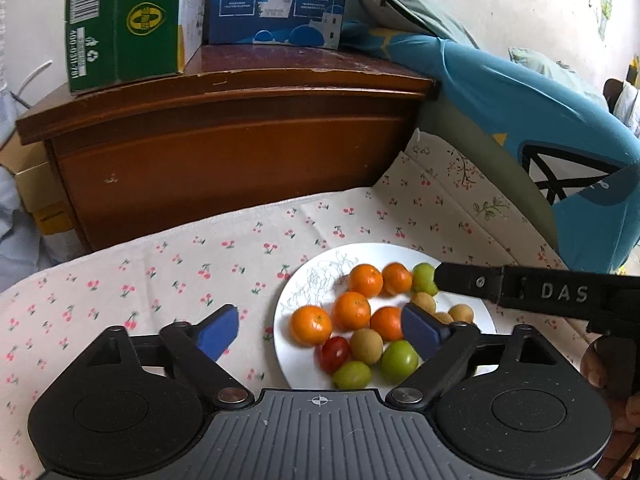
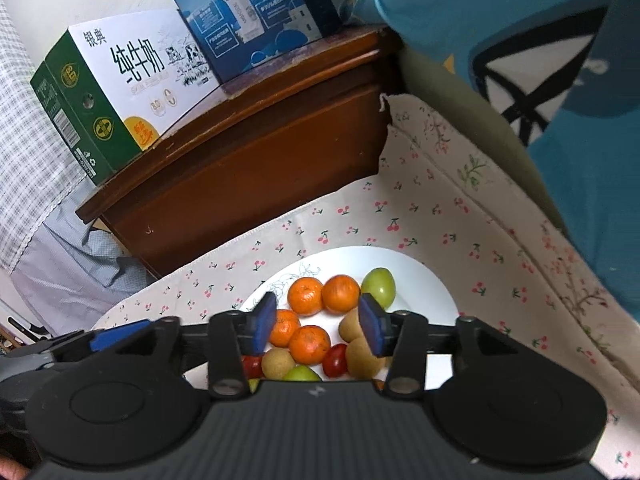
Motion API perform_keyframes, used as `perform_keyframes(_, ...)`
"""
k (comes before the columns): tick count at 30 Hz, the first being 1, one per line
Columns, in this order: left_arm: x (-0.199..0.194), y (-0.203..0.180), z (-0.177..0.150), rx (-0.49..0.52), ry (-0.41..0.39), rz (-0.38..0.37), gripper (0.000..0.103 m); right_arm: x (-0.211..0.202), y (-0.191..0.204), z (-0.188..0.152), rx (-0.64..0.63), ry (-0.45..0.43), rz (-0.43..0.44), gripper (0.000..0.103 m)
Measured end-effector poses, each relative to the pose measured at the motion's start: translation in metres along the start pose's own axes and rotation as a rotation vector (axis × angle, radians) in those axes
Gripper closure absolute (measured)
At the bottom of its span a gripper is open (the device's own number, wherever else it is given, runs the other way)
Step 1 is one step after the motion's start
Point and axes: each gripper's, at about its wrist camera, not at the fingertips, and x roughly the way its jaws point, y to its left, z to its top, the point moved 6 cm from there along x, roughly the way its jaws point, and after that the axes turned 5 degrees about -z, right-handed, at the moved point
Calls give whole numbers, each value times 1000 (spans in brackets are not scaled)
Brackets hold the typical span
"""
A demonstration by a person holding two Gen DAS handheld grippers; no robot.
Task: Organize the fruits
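A white plate on the cherry-print cloth holds mixed fruit: several oranges, green plums, brown longans and a red cherry tomato. My left gripper is open and empty, hovering over the plate's left part. My right gripper is open and empty above the same plate, with oranges between its fingers' line of sight. The right gripper's finger also shows in the left wrist view beside a green plum.
A brown wooden cabinet stands behind the cloth, with a green milk carton box and a blue box on top. Blue bedding rises at the right. Checked fabric hangs at the left.
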Motion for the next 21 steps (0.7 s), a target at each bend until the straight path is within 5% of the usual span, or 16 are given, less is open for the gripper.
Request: perform_keyframes(21,-54,3,-31,-100,74,101,8,-74,2,-23,44,26,-93,29)
